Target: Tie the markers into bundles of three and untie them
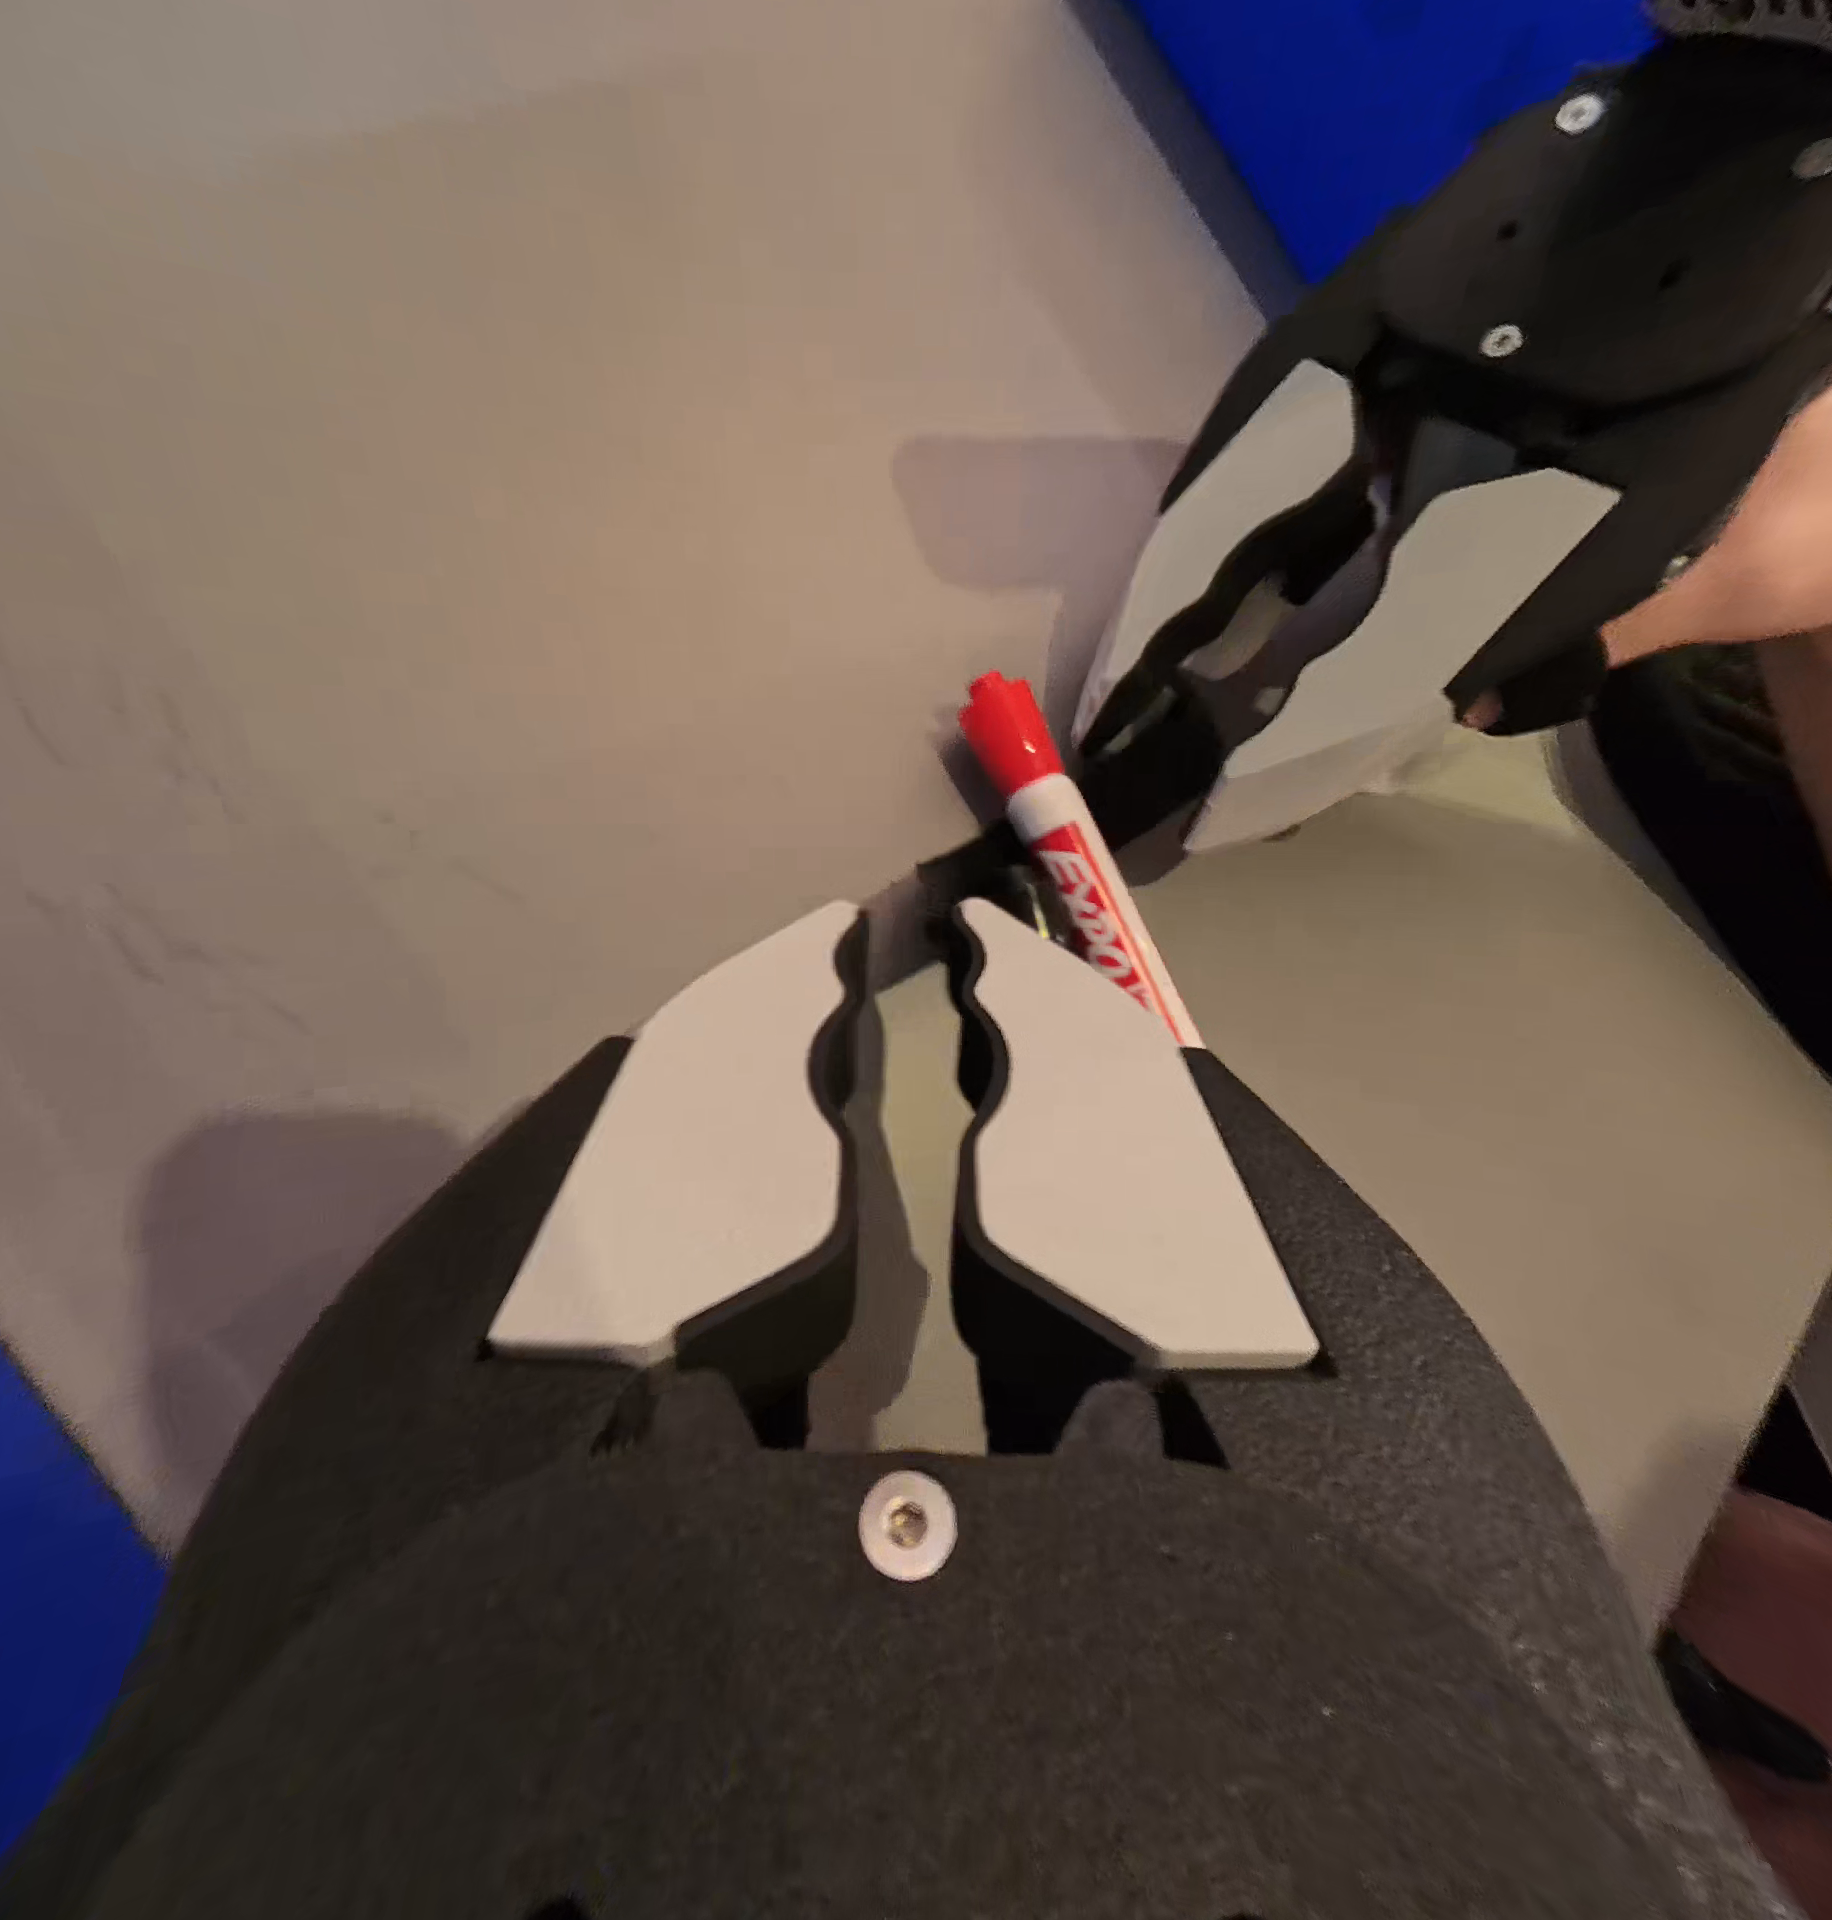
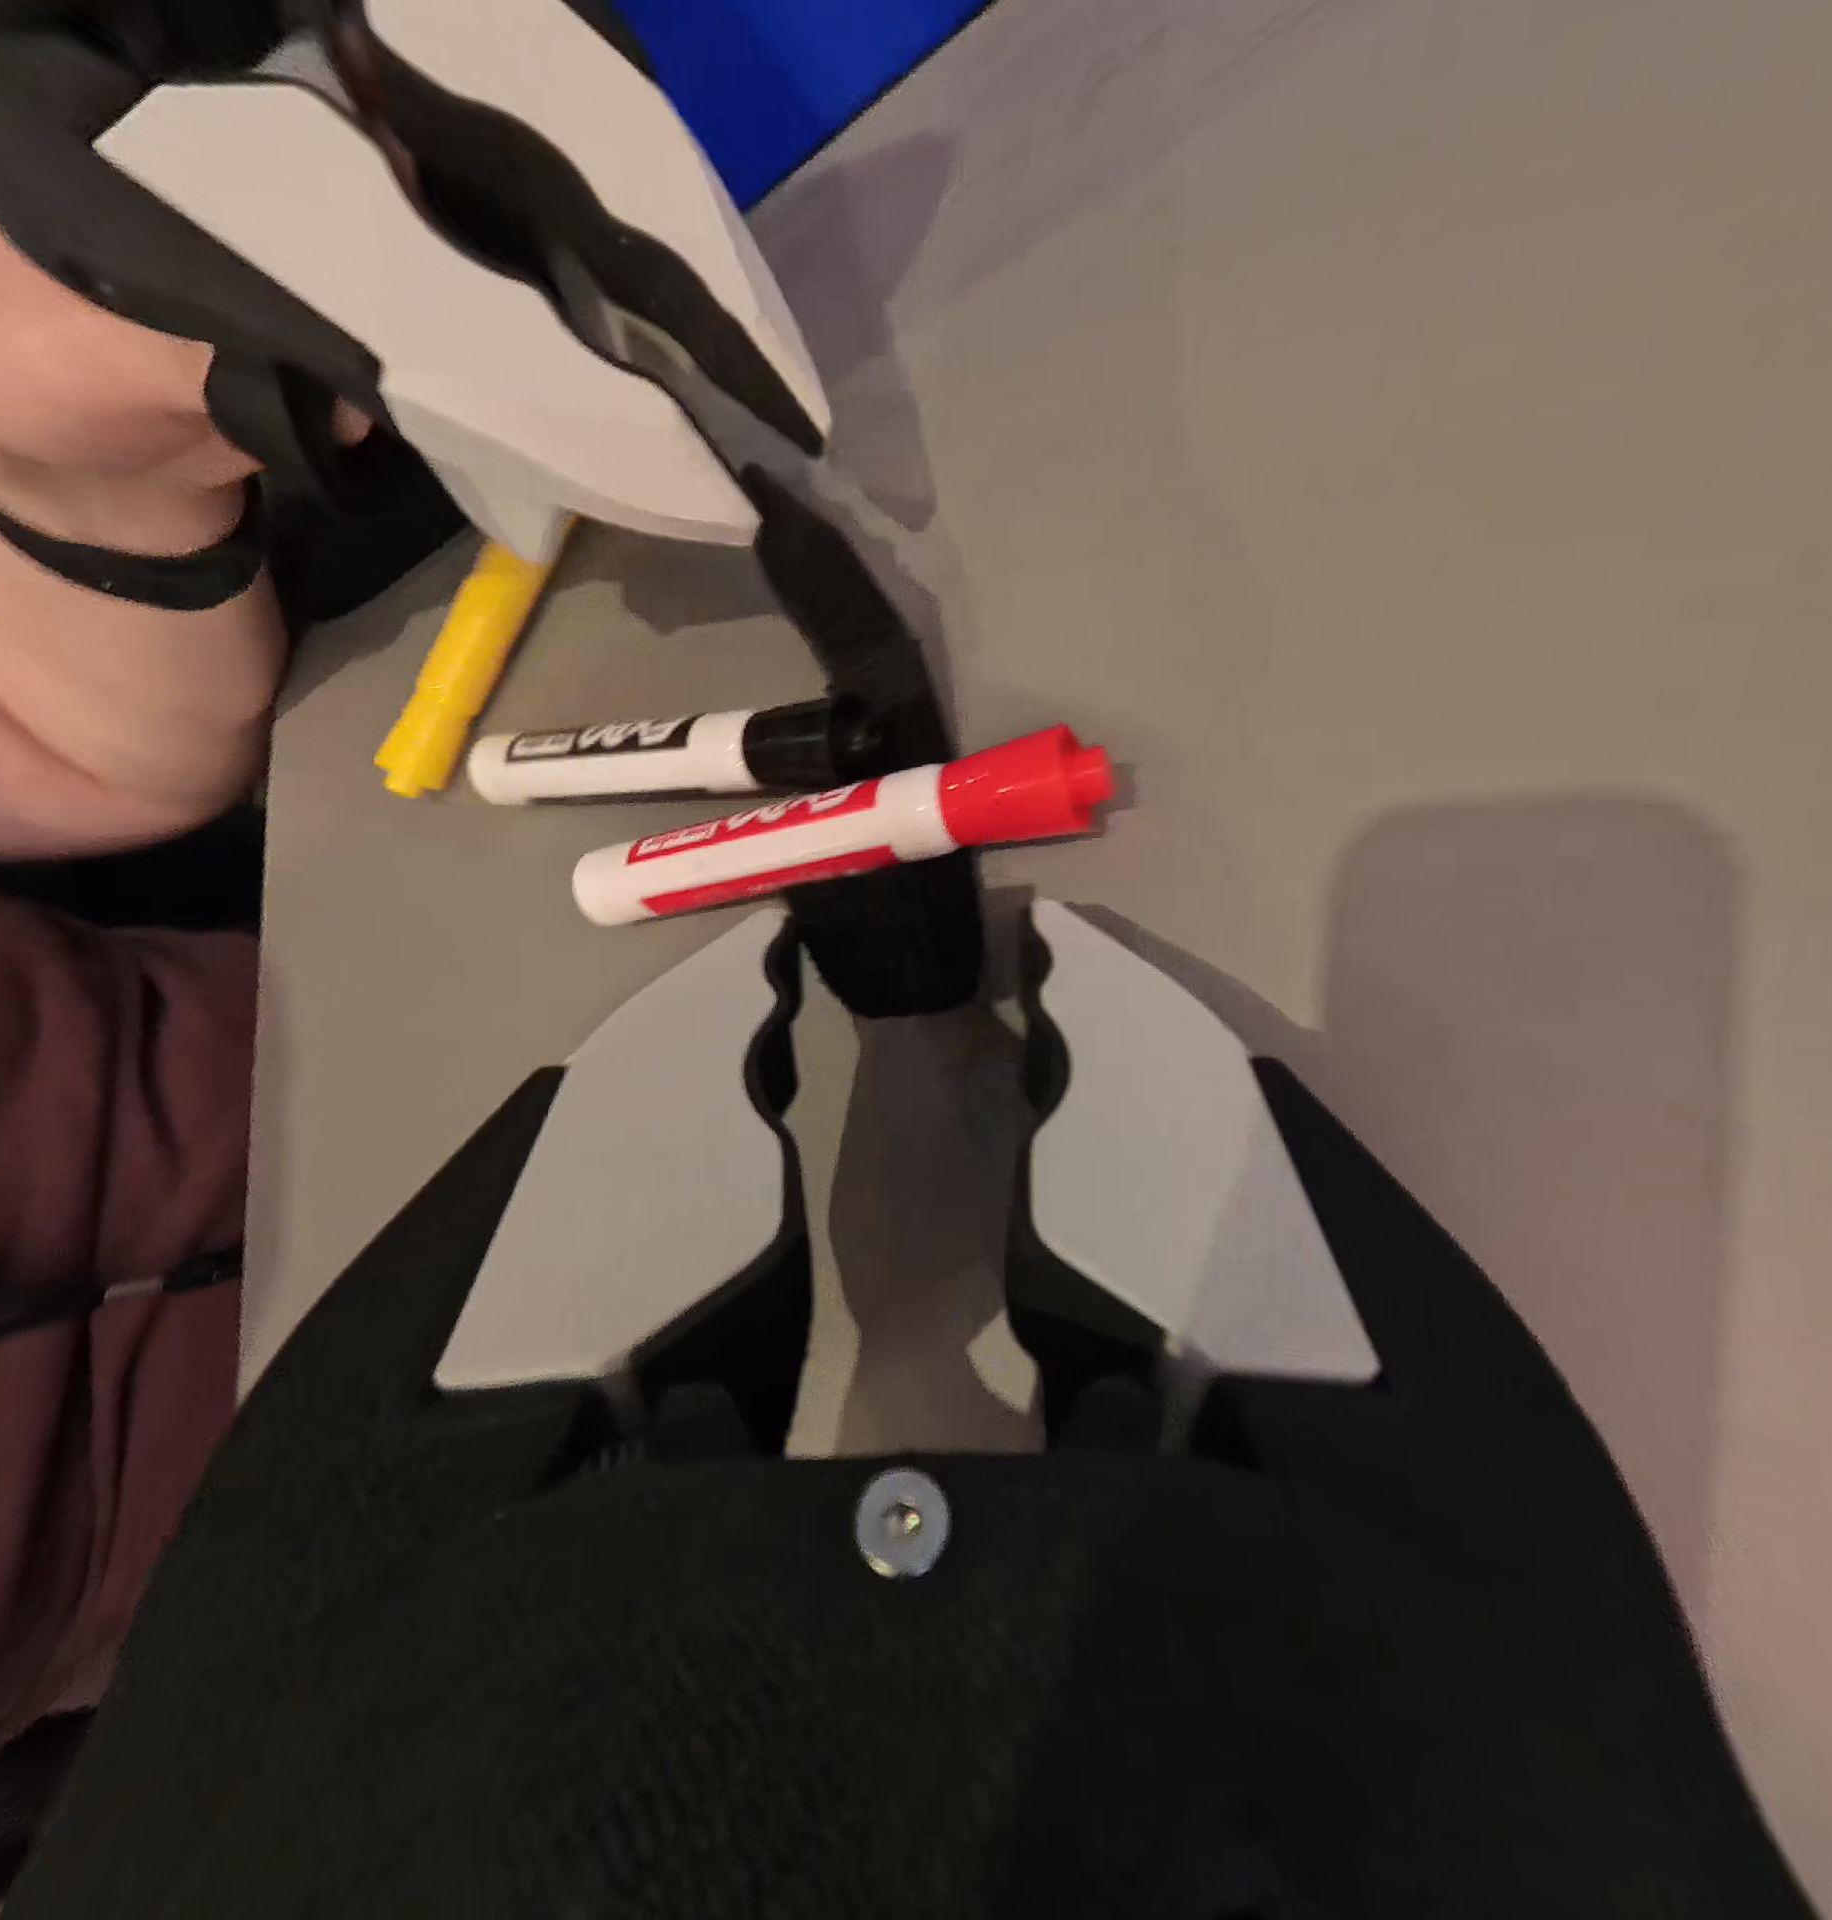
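Note:
A red marker (image 2: 839, 821) lies across a black strap (image 2: 870, 644) on the grey table (image 2: 1411, 520). A black marker (image 2: 663, 753) lies beside it with its cap against the strap, and a yellow marker (image 2: 455, 675) lies farther left, partly under the left gripper. My left gripper (image 1: 912, 914) is shut on the strap's far end; it also shows in the right wrist view (image 2: 787, 436). My right gripper (image 2: 907, 925) is open, jaws either side of the strap's near end. In the left wrist view the red marker (image 1: 1057, 831) leans beside my right finger, with the right gripper (image 1: 1140, 779) just beyond.
The table edge (image 2: 257, 1039) runs close to the markers on the person's side, where a maroon garment (image 2: 91, 1247) and a gloved hand (image 2: 81, 416) show. Blue floor (image 2: 787, 83) lies beyond the far edge. Some 8 cm of space lies between my two pairs of fingers.

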The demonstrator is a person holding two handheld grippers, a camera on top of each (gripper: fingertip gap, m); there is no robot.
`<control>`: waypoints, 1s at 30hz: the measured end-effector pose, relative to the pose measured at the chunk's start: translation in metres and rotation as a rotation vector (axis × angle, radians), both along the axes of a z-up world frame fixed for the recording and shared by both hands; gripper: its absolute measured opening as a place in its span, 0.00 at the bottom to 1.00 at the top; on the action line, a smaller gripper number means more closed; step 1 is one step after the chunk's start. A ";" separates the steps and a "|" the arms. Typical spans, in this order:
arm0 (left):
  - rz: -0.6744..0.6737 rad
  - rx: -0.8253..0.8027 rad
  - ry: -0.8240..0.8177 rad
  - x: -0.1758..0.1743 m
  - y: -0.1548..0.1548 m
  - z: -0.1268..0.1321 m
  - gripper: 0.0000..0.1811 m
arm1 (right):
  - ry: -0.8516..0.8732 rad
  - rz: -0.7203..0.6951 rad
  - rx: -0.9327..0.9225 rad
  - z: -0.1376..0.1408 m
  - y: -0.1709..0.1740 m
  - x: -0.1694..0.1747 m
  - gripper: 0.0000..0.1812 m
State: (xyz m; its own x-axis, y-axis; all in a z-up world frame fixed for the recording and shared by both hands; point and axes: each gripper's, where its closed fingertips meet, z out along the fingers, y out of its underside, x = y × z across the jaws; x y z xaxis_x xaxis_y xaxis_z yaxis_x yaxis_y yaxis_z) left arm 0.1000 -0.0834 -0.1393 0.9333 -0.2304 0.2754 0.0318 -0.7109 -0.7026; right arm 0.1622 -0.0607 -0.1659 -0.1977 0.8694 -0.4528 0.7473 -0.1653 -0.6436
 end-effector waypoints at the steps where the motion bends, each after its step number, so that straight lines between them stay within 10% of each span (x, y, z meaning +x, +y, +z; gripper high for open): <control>1: 0.029 0.023 0.012 -0.005 0.002 0.002 0.12 | -0.001 -0.025 0.013 0.001 0.004 -0.001 0.27; 8: 0.030 0.071 0.069 -0.008 0.009 -0.002 0.12 | 0.144 -0.050 0.411 0.043 0.015 -0.005 0.30; 13: 0.070 0.174 -0.005 -0.017 0.009 0.040 0.19 | 0.434 0.268 0.369 0.091 -0.087 -0.009 0.19; 22: 0.296 0.344 0.077 -0.109 -0.062 0.117 0.25 | 0.111 -0.106 0.093 0.045 -0.166 -0.080 0.23; 30: 0.349 0.385 0.029 -0.133 -0.109 0.116 0.23 | -0.156 -0.141 0.455 -0.009 -0.177 -0.103 0.17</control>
